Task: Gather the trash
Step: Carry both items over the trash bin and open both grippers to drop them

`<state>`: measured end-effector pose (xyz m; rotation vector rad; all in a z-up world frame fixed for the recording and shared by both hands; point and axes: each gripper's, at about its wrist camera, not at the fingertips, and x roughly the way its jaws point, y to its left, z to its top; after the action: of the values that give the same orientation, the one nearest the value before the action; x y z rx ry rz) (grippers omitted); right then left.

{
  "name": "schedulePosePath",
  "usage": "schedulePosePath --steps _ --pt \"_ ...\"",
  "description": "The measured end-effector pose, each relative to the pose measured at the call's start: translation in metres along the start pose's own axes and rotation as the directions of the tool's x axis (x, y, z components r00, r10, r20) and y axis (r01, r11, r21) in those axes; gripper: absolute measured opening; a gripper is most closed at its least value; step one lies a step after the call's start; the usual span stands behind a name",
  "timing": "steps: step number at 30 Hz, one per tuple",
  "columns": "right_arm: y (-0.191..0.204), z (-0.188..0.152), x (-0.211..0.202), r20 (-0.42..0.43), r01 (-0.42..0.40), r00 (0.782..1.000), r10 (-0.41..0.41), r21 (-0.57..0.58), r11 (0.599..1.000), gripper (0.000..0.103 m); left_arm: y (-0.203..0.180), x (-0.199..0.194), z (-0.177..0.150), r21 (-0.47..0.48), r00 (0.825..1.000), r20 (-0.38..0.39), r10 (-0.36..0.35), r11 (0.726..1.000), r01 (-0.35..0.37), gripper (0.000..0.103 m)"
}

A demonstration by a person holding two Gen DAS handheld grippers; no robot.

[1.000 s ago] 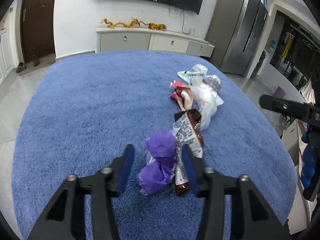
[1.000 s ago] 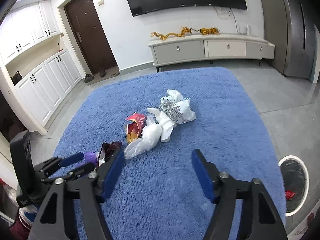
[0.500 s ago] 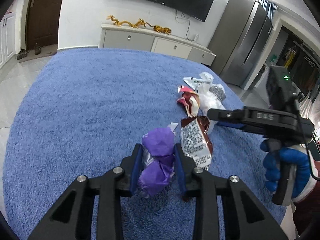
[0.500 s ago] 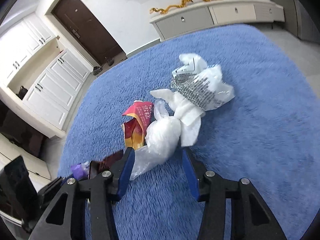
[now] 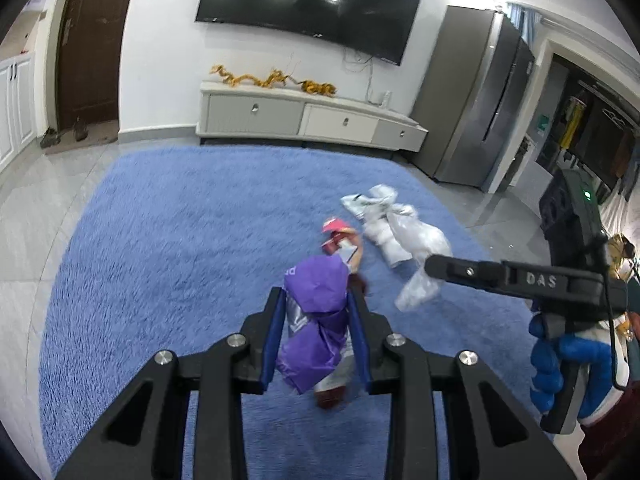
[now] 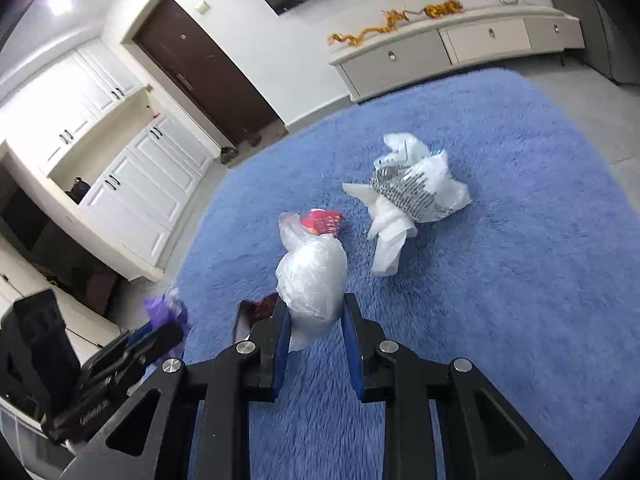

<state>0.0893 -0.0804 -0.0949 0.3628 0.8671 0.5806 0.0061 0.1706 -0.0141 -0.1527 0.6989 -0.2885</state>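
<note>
Rug [image 5: 160, 240] | left tool [image 5: 316, 320] clamps purple wrapper [image 5: 316, 300] | right tool [image 6: 314, 332] clamps clear bag [image 6: 312, 276] | white bag [image 6: 416, 188] beyond

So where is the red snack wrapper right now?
The red snack wrapper lies on the blue rug, mid-frame in the right wrist view, just behind the clear plastic bag held in the right gripper.
</note>
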Motion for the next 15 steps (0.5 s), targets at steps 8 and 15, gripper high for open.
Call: schedulePosePath --steps 8,15 --pt "-0.037 -0.010 -0.092 0.154 0.089 0.984 -0.094 0.040 0.995 0.023 -0.076 0.016 0.023 0.090 0.995 -0.005 -0.097 0.991 0.097 0.029" --pt "-0.117 -0.032 -0.172 0.225 0.276 0.925 -0.307 0.158 0.948 0.023 -0.185 0.069 0.041 0.177 0.969 -0.097 -0.227 0.954 0.241 0.029"
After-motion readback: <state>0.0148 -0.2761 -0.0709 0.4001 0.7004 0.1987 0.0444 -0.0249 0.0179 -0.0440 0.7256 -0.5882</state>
